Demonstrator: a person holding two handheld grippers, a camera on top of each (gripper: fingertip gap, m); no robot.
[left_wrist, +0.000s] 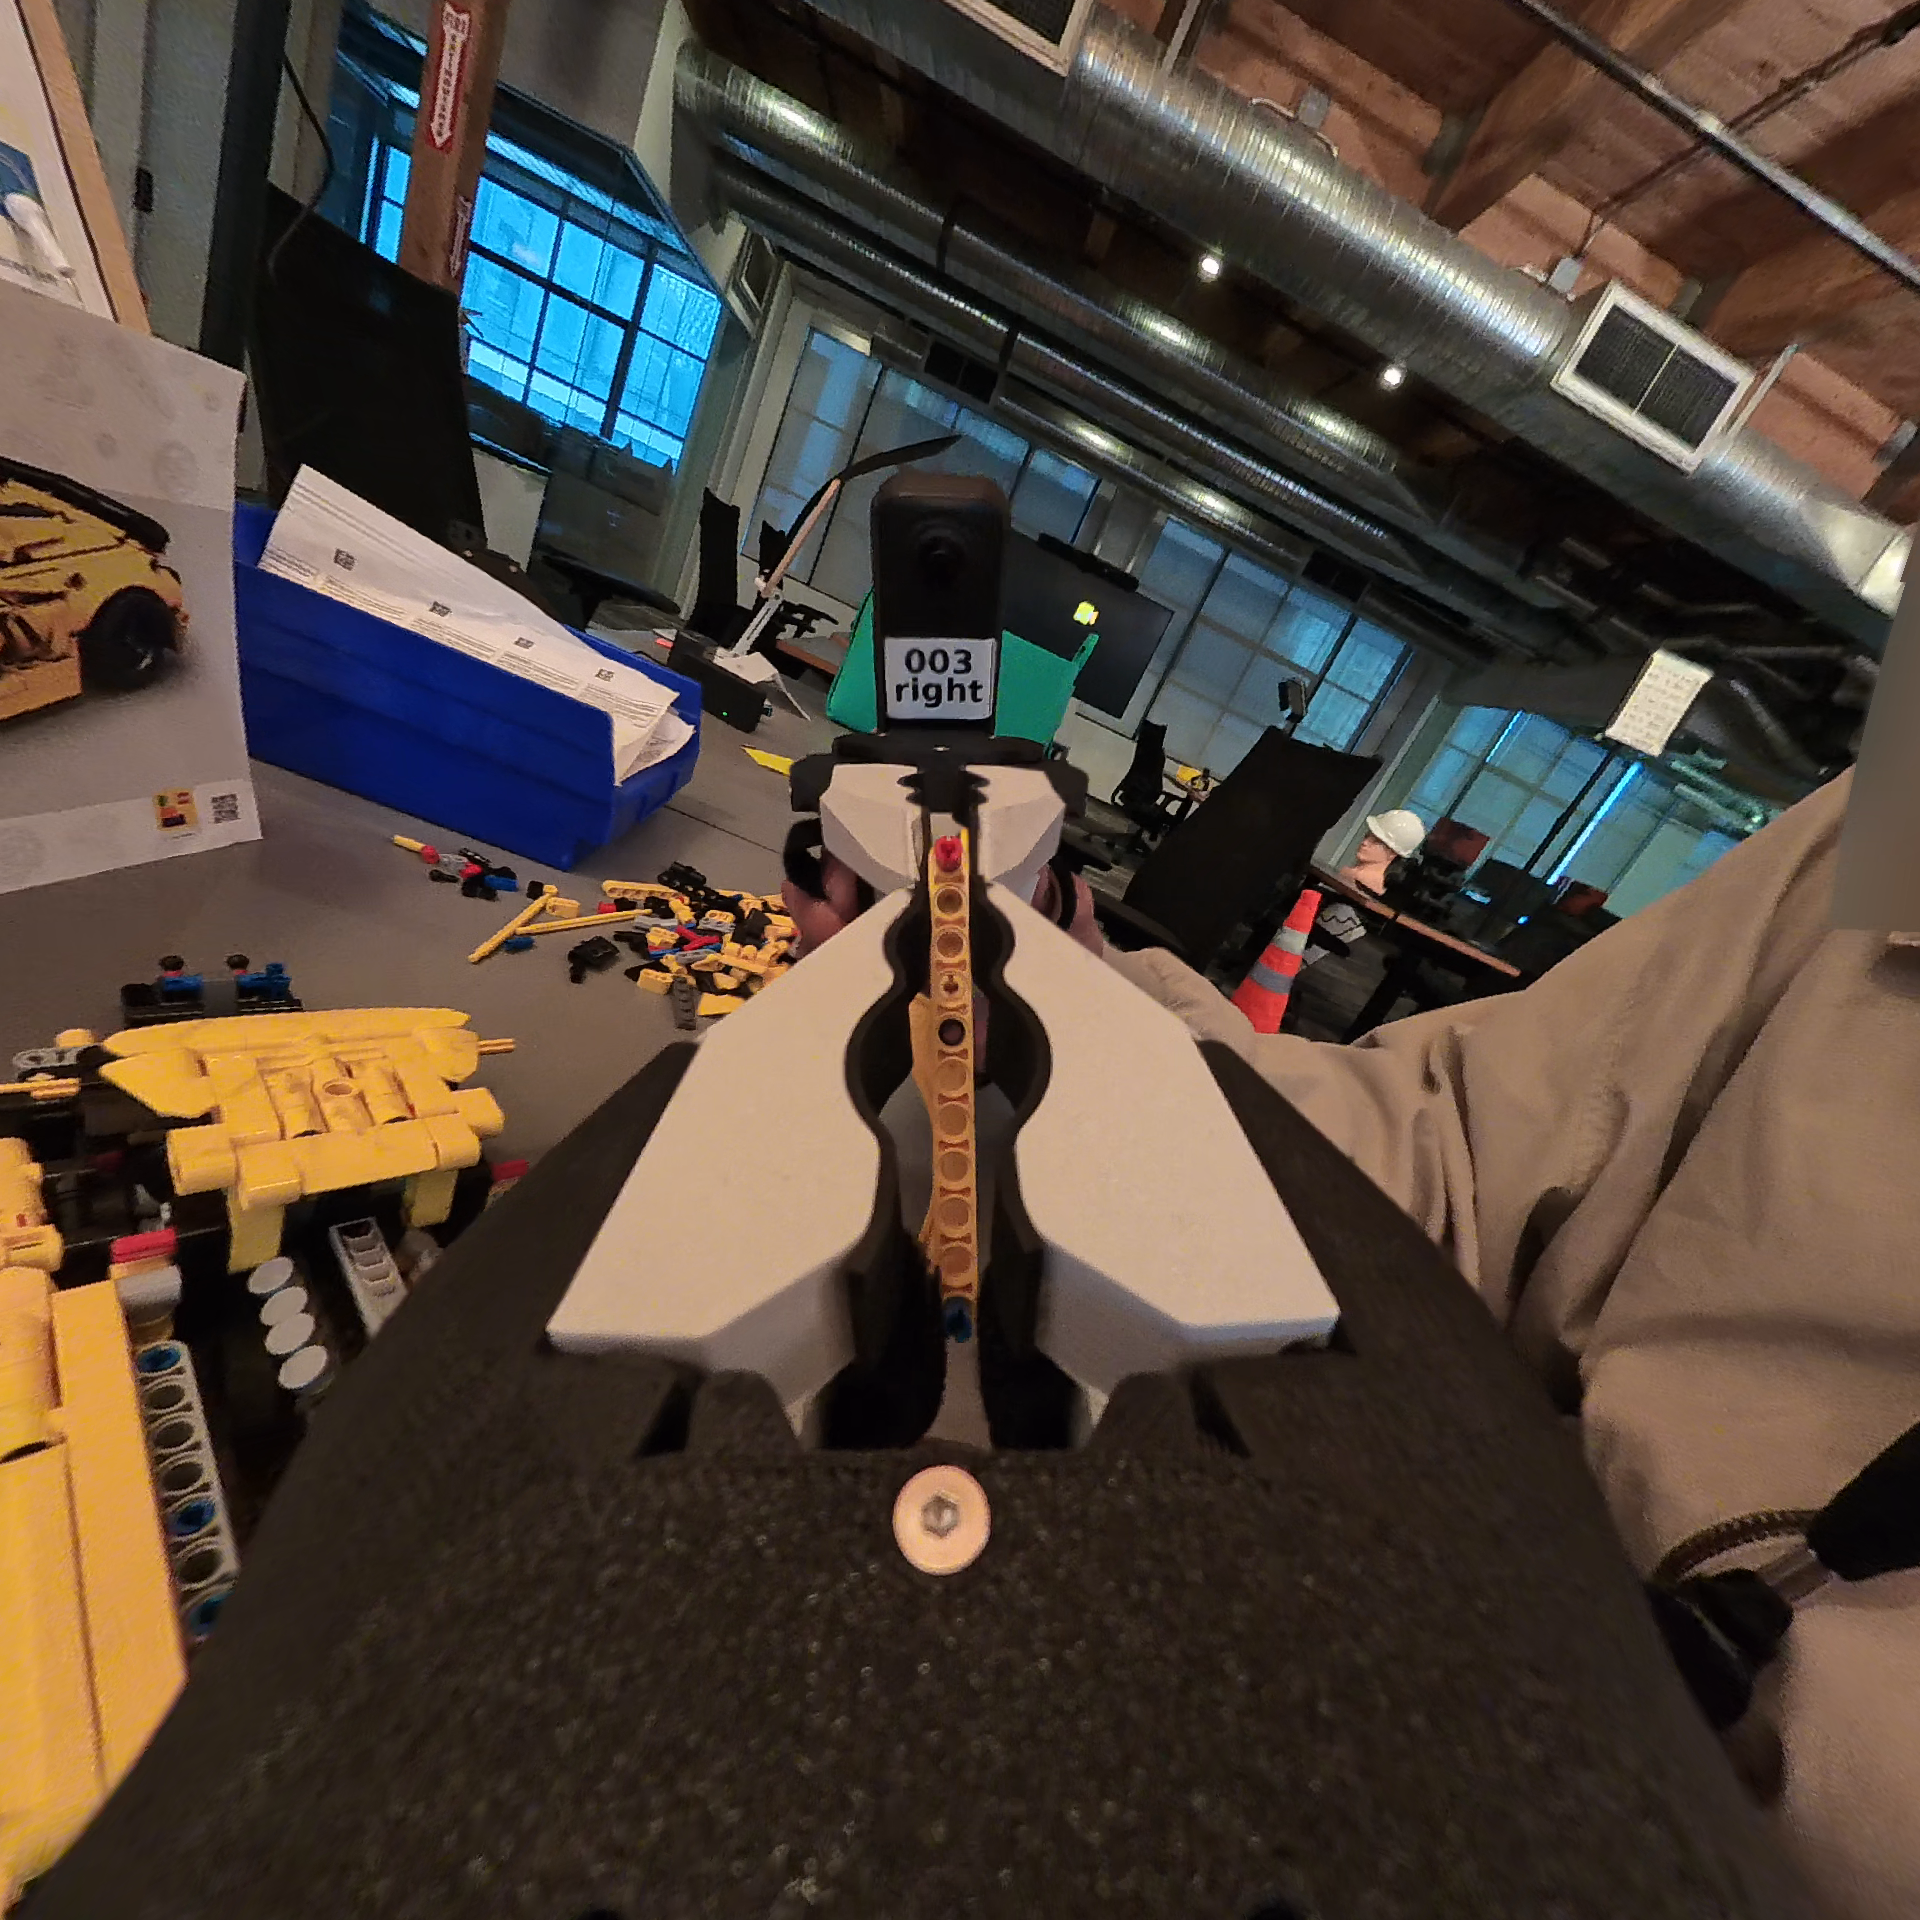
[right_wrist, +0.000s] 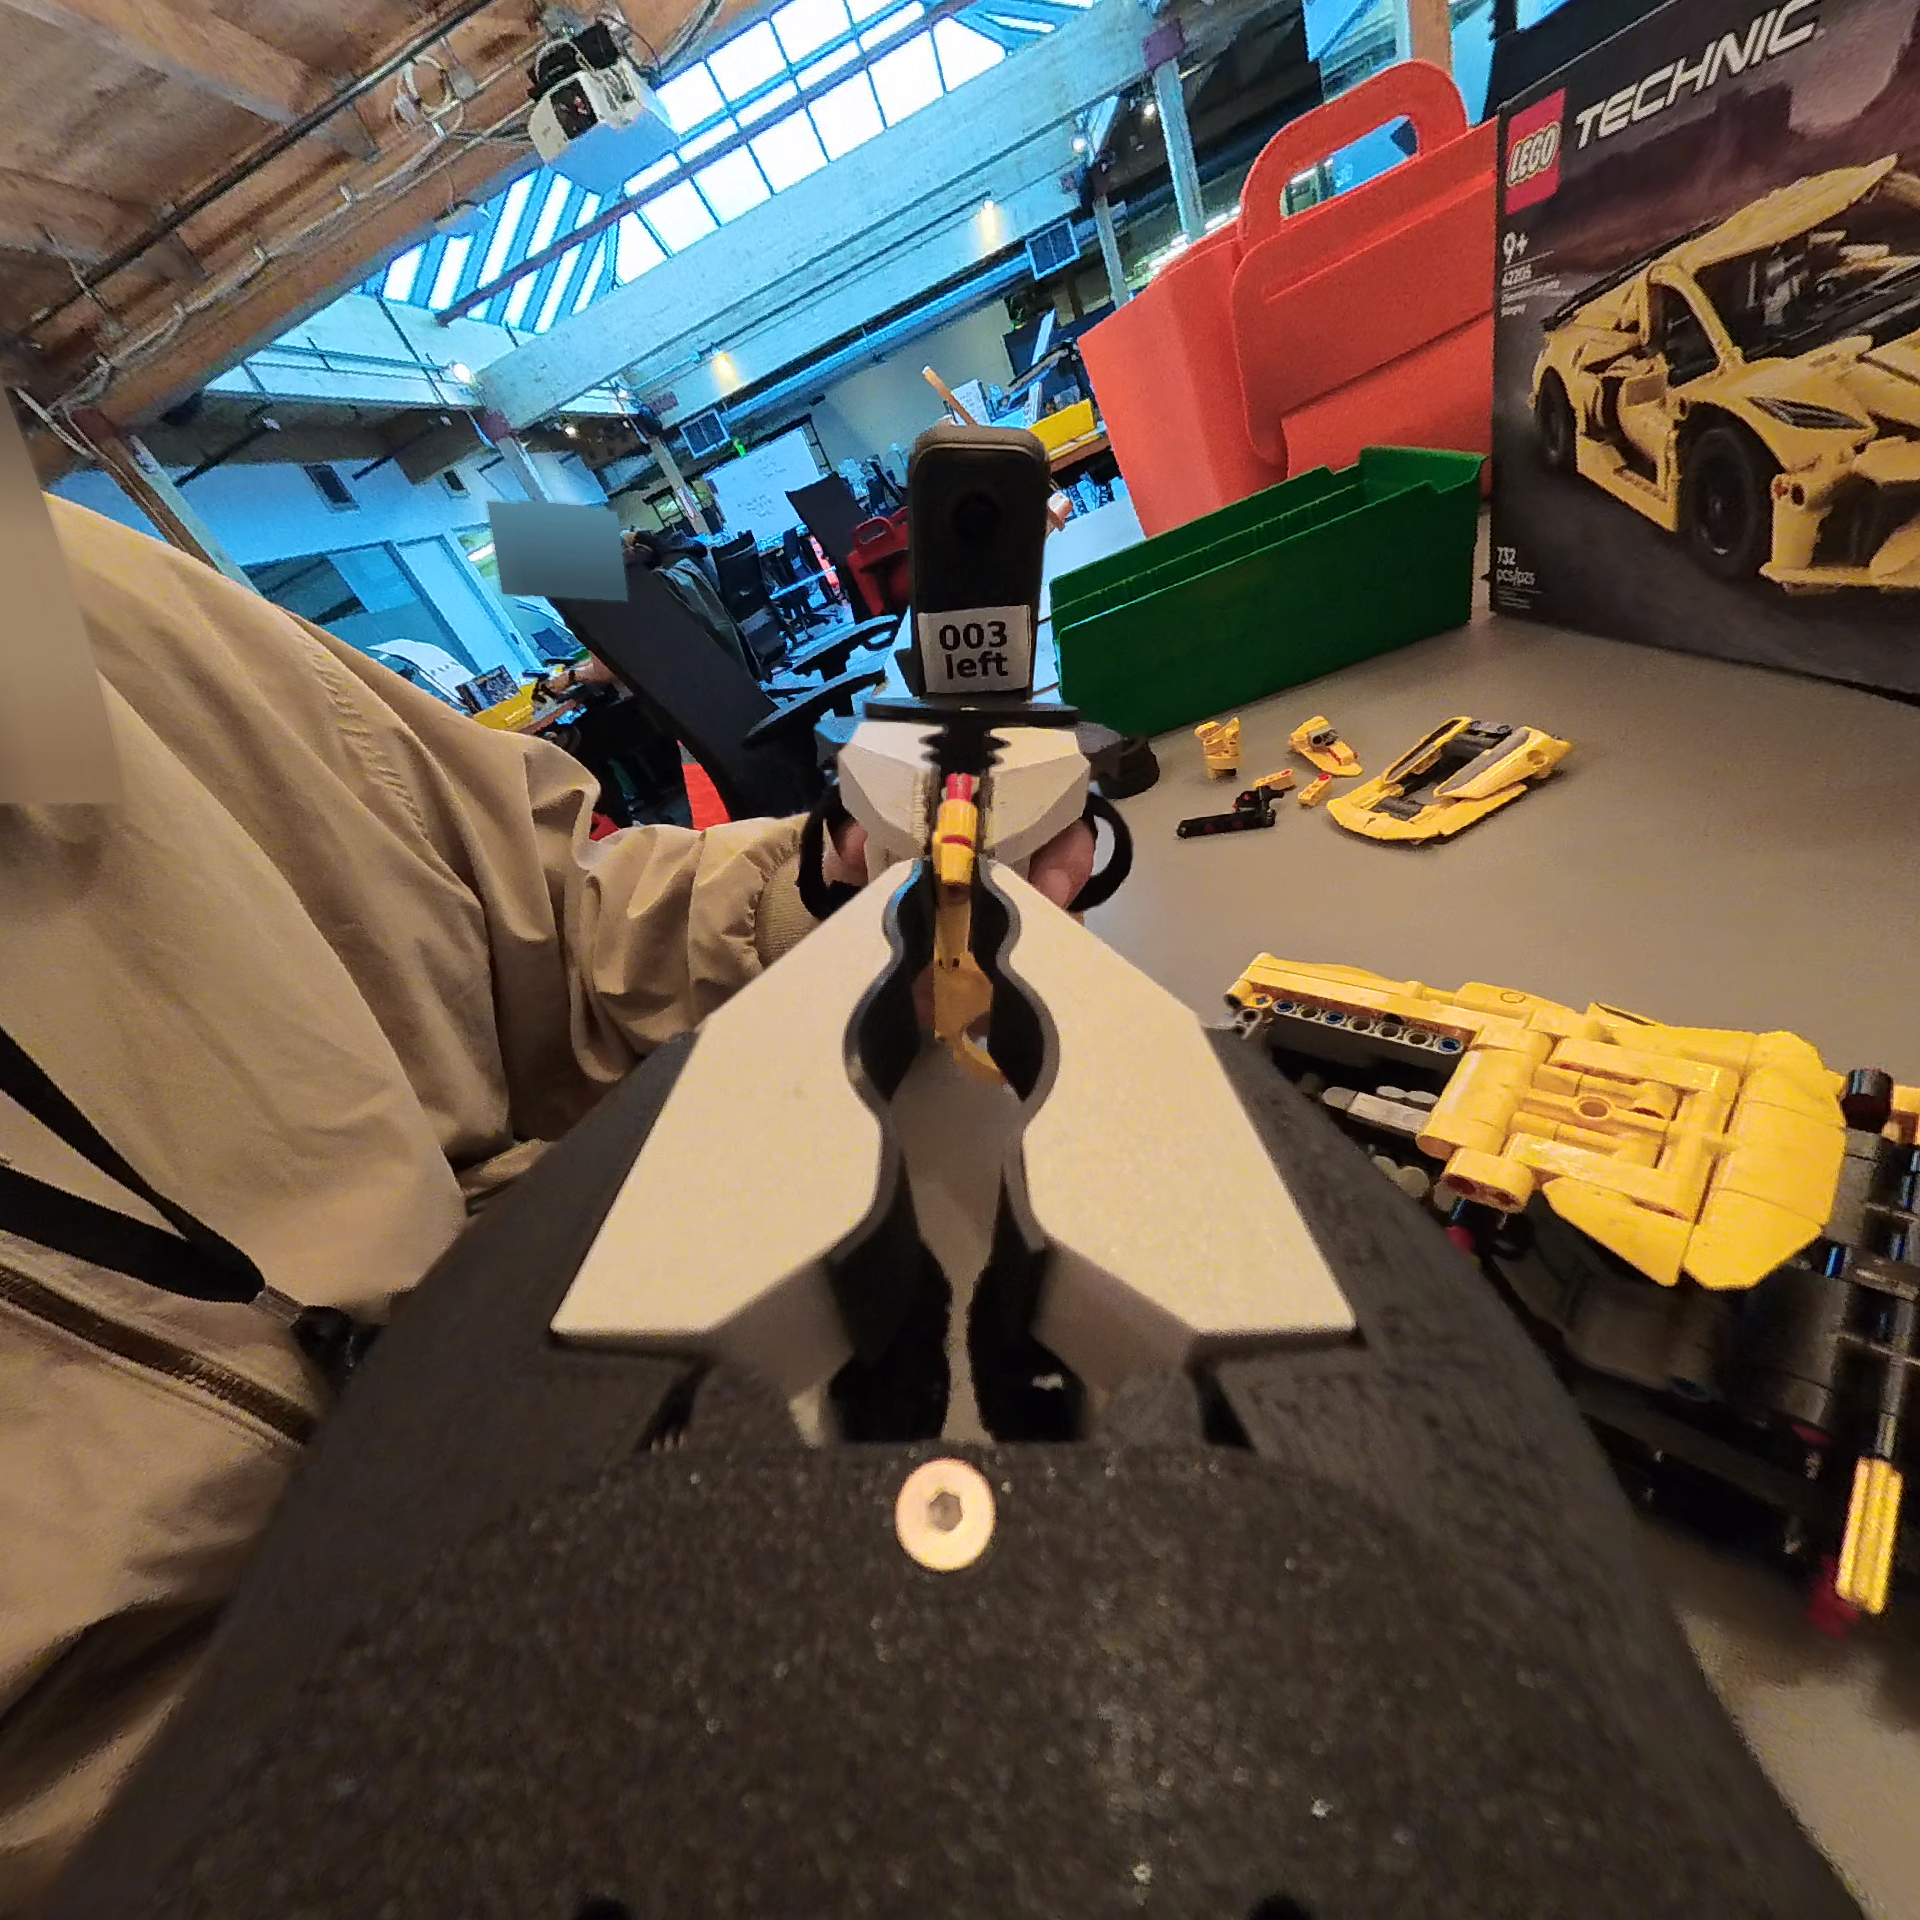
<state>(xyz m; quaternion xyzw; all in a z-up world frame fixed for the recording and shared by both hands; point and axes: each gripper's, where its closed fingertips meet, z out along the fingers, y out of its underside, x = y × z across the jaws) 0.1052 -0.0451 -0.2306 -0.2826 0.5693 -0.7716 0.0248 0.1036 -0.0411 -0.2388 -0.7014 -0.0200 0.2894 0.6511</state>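
Note:
My left gripper (left_wrist: 935, 904) is shut on a long yellow beam with holes (left_wrist: 951, 1091), held above the table. The beam has a blue pin (left_wrist: 958, 1322) at its near end and a red pin (left_wrist: 945, 854) at its far end. That far end reaches the fingertips of my right gripper (left_wrist: 945, 831), which faces it. In the right wrist view my right gripper (right_wrist: 951, 883) is shut on a narrow yellow piece (right_wrist: 956, 966). Its red-tipped far end meets the left gripper (right_wrist: 956, 790). I cannot tell whether both hold one joined part.
A part-built yellow and black car model (left_wrist: 312, 1112) sits on the grey table (right_wrist: 1558, 914), also in the right wrist view (right_wrist: 1621, 1132). Loose pieces (left_wrist: 686, 935), a blue bin with papers (left_wrist: 436, 707), a green bin (right_wrist: 1268, 592), a yellow panel assembly (right_wrist: 1444, 779) and the set's box (right_wrist: 1714, 364) lie around. Less than 4 cm separates the two grippers' tips.

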